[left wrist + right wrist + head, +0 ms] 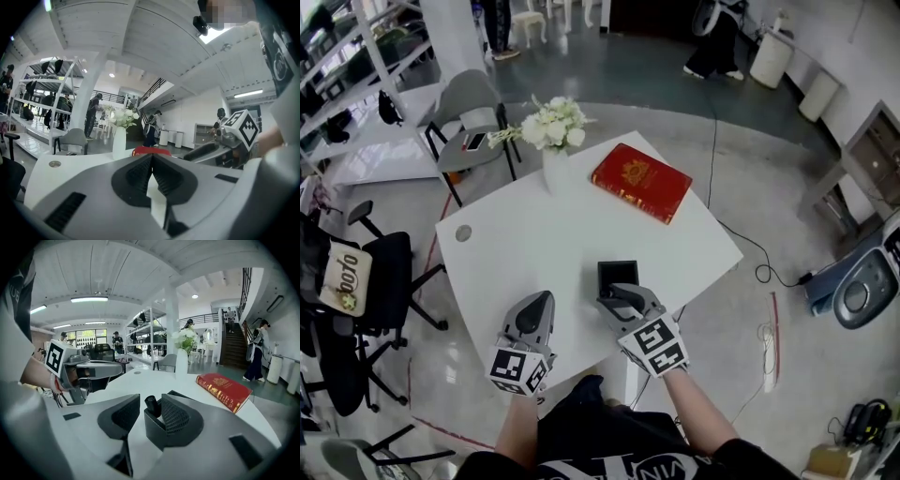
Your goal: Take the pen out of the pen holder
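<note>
The pen (151, 404) is held in the holder (617, 273), which is set on the counter (534, 239) between the parted jaws of the released right tool (618, 293). The left tool (152, 157) is clenched on nothing. A book (641, 181) is laid beyond.

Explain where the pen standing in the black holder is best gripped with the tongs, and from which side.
Grip the pen's dark top end, the only part showing above the pen holder's rim. Come from above with one jaw on each side, since the mesh walls enclose the rest; lift roughly along its slight lean.
</note>
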Action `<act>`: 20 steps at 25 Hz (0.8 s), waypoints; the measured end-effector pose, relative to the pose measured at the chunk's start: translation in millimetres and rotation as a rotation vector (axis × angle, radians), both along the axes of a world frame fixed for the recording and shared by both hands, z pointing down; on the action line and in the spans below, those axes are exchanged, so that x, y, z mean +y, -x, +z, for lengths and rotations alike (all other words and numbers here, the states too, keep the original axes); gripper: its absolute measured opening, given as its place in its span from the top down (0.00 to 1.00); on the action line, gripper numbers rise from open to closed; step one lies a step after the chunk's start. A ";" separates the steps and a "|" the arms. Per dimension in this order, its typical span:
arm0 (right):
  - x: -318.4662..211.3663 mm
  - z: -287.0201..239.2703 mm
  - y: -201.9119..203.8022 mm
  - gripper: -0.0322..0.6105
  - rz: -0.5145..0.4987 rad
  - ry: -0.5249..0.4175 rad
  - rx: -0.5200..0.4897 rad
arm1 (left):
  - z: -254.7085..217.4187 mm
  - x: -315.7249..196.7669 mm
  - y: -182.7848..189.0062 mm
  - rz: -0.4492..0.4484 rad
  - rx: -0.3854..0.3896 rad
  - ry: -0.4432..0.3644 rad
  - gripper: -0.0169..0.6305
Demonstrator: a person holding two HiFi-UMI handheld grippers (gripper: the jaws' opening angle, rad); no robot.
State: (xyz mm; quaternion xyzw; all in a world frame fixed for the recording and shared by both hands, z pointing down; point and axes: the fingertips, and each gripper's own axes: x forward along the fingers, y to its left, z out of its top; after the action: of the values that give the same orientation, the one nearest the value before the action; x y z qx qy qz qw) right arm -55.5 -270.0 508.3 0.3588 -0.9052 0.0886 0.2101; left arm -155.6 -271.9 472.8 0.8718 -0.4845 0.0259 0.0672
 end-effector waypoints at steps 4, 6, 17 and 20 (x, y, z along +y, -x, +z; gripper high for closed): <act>-3.4 5.5 4.2 0.73 -0.002 0.027 0.025 | -0.8 -7.3 2.7 0.007 0.007 -0.001 0.97; -4.0 9.2 4.6 0.74 -0.001 0.033 0.038 | 0.5 -10.5 5.1 0.007 0.013 0.001 0.97; -9.8 15.3 4.8 0.76 -0.001 0.030 0.078 | 4.2 -32.2 5.0 0.048 0.040 0.004 0.97; -10.5 15.5 2.9 0.77 0.003 0.020 0.069 | 6.3 -38.5 1.7 0.068 0.043 0.005 0.97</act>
State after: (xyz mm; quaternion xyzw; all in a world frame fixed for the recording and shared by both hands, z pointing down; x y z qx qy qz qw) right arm -58.3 -280.4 523.8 0.3609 -0.8958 0.0856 0.2447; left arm -157.4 -310.4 479.1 0.8880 -0.4529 0.0108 0.0791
